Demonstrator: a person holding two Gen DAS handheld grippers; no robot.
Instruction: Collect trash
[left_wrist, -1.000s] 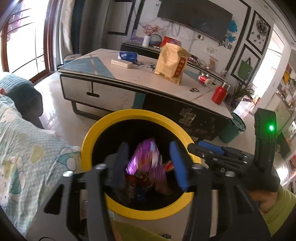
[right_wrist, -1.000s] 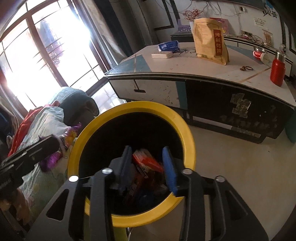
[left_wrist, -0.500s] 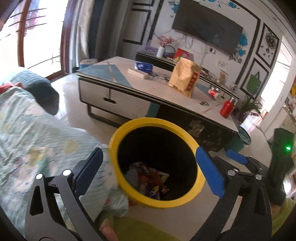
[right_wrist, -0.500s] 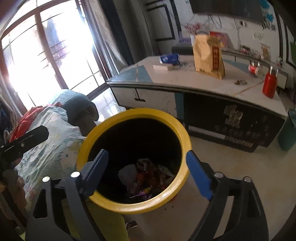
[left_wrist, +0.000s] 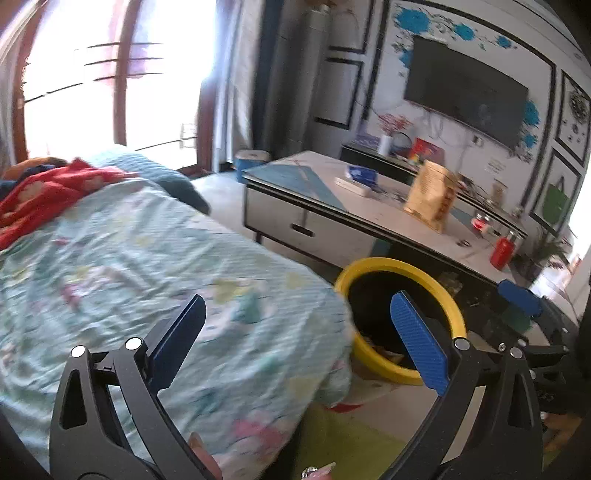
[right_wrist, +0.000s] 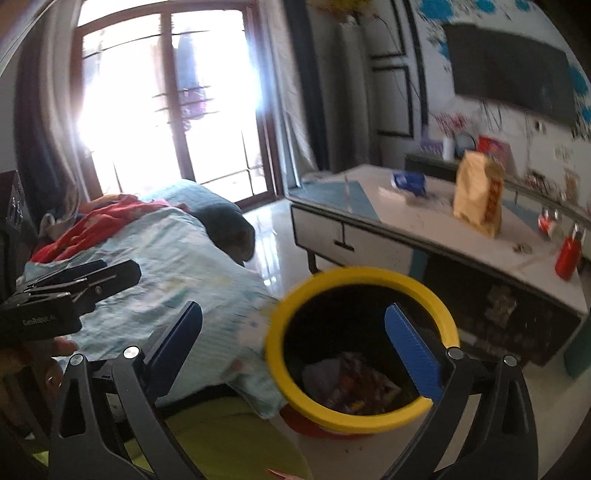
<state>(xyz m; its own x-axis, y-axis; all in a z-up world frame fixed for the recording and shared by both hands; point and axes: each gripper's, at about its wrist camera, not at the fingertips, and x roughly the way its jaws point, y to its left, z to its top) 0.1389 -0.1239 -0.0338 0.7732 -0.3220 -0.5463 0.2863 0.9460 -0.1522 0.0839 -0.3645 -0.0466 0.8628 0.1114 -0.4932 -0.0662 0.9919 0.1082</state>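
A black trash bin with a yellow rim (left_wrist: 400, 263) (right_wrist: 354, 275) stands on the floor beside the bed. Several wrappers (right_wrist: 354, 384) lie inside it. My left gripper (left_wrist: 299, 343) is open and empty, raised over the edge of the pale green bedspread (left_wrist: 147, 266), left of the bin. My right gripper (right_wrist: 295, 347) is open and empty, above and in front of the bin. The right gripper also shows at the right edge of the left wrist view (left_wrist: 517, 299), and the left gripper at the left edge of the right wrist view (right_wrist: 74, 288).
A low white table (left_wrist: 332, 206) (right_wrist: 406, 229) stands behind the bin with a tan bag (left_wrist: 430, 195), a blue pack (left_wrist: 362, 173) and a red bottle (left_wrist: 501, 253). A red blanket (left_wrist: 44, 192) lies on the bed. A yellow-green mat (right_wrist: 229, 435) lies below.
Both grippers opened and dropped their wrappers into the bin, then pulled back and up. The left view has swung left toward the bed.
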